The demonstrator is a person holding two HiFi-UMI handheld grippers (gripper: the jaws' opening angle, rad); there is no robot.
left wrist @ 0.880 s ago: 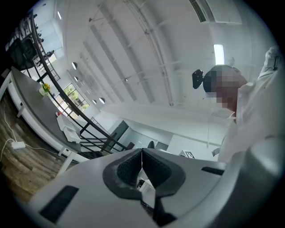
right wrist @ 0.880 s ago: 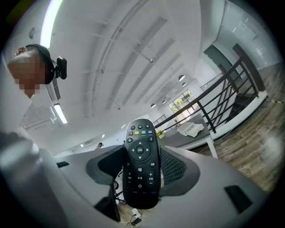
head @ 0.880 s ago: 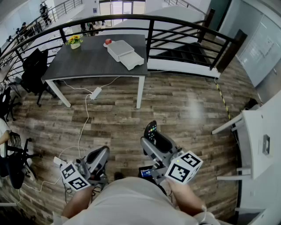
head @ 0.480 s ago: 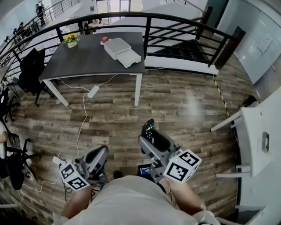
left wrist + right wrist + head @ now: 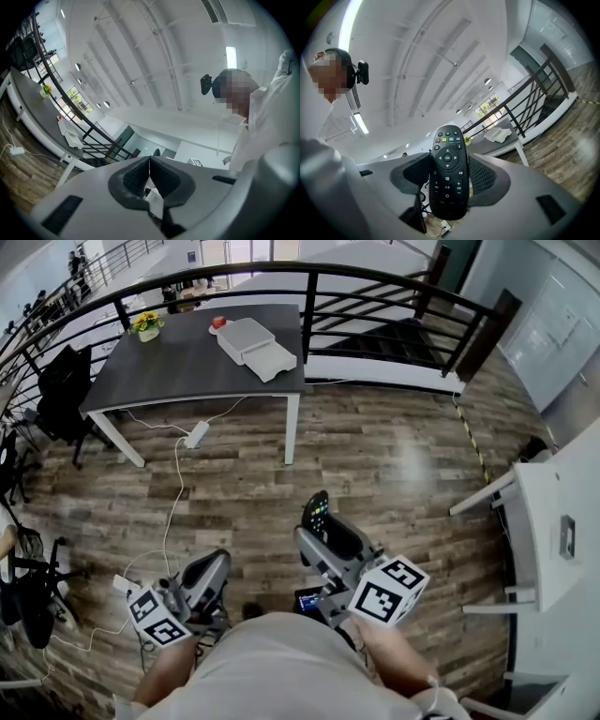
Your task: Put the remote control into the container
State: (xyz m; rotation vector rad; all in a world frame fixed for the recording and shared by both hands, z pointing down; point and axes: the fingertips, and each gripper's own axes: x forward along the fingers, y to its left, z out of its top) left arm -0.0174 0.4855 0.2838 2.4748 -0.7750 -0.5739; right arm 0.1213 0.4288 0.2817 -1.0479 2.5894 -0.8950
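**Q:** Remote control (image 5: 448, 161): where is it, and what grips it?

**A:** It stands upright in your right gripper (image 5: 450, 174). The jaws are spread wide and clamp its two long edges, with the buttons facing the camera.

**Q:** Left gripper (image 5: 149, 163)?

**A:** Its jaws meet tip to tip, with nothing between them.

**Q:** Surroundings?

**A:** The white container (image 5: 246, 337) sits on the dark table (image 5: 178, 371), well apart from you across the wood floor. A power strip (image 5: 197, 435) and its cable lie beside the table legs. A black railing (image 5: 375, 294) runs behind.

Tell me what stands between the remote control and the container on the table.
Nothing visible. The right gripper holds the remote control; only bare wooden floor lies between it and the table bearing the container.
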